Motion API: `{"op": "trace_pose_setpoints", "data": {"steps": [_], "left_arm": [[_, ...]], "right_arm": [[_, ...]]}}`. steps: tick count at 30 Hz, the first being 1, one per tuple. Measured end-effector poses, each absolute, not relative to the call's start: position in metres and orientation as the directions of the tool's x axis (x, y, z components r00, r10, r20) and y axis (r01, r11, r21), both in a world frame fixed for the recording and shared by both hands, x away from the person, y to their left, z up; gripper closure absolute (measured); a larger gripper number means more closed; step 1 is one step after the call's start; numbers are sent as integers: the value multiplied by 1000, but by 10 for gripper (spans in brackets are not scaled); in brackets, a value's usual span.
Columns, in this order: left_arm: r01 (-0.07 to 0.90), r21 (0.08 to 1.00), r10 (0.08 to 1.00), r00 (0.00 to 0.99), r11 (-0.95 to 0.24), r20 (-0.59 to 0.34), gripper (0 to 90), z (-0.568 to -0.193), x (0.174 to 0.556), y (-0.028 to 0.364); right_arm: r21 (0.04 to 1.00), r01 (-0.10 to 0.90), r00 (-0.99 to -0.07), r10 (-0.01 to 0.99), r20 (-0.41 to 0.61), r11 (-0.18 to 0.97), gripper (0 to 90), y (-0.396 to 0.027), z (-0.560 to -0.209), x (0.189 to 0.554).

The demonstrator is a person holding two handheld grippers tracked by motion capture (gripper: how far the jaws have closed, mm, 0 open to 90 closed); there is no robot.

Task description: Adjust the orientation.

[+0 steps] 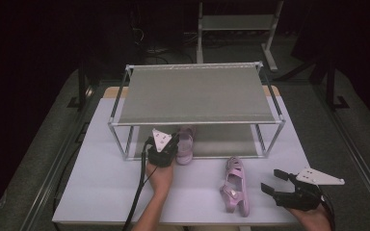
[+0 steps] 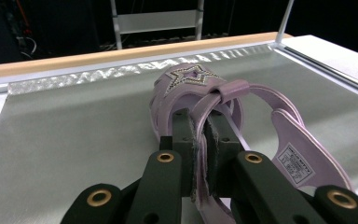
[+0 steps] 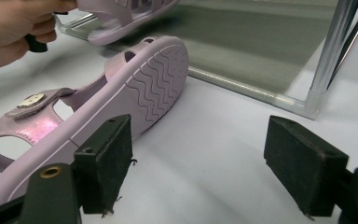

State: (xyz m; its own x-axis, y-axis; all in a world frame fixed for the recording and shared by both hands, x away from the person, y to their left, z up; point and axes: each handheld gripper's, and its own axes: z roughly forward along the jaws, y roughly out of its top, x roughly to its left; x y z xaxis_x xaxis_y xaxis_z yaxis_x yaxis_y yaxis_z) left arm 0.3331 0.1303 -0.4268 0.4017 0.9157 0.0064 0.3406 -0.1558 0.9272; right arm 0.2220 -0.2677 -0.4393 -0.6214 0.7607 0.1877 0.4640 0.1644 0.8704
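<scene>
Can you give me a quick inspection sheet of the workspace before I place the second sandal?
Surface: white table, bare around the rack.
Job's things: two-tier metal shoe rack; one pink sandal held over the lower shelf; second pink sandal lying on its side on the table in front of the rack.
Clutter: nothing seen.
Grippers: left gripper shut on the first sandal's strap; right gripper open, beside the second sandal, not touching it.
Cables: black cable trailing from the left gripper off the near edge.
Surroundings: dark room, another metal frame behind the table.
</scene>
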Motion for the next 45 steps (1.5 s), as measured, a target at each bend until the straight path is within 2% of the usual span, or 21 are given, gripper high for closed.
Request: {"op": "trace_pose_setpoints", "data": {"steps": [6,10,13,21,24,25,30,37,41,45], "left_arm": [[340,921,924,379,-193,53,839,-430,344,125],[351,920,932,360,-171,36,839,-429,348,119],[335,916,922,379,-218,81,839,-429,355,118],[380,900,926,373,-215,63,832,-435,361,118],[373,901,917,394,-222,62,811,-434,362,121],[367,905,920,387,-217,64,750,-433,361,120],[365,905,906,419,-218,49,701,-429,357,122],[383,907,896,444,-178,-12,646,-423,347,127],[364,910,878,479,-197,-2,623,-419,338,133],[369,911,860,508,-184,-32,603,-414,328,142]], "right_arm": [[872,461,-630,754,188,168,230,-266,-439,222],[871,459,-635,750,185,174,230,-264,-439,222],[871,459,-637,749,185,176,230,-264,-439,222],[873,456,-636,749,185,172,230,-264,-438,220],[874,454,-637,749,183,173,230,-264,-438,219],[875,452,-638,749,181,173,230,-263,-438,219],[874,454,-637,749,182,174,230,-263,-438,219],[874,453,-637,750,180,175,230,-263,-438,219],[877,445,-638,751,170,180,230,-262,-436,219],[877,445,-637,752,168,180,230,-260,-436,218]]}}
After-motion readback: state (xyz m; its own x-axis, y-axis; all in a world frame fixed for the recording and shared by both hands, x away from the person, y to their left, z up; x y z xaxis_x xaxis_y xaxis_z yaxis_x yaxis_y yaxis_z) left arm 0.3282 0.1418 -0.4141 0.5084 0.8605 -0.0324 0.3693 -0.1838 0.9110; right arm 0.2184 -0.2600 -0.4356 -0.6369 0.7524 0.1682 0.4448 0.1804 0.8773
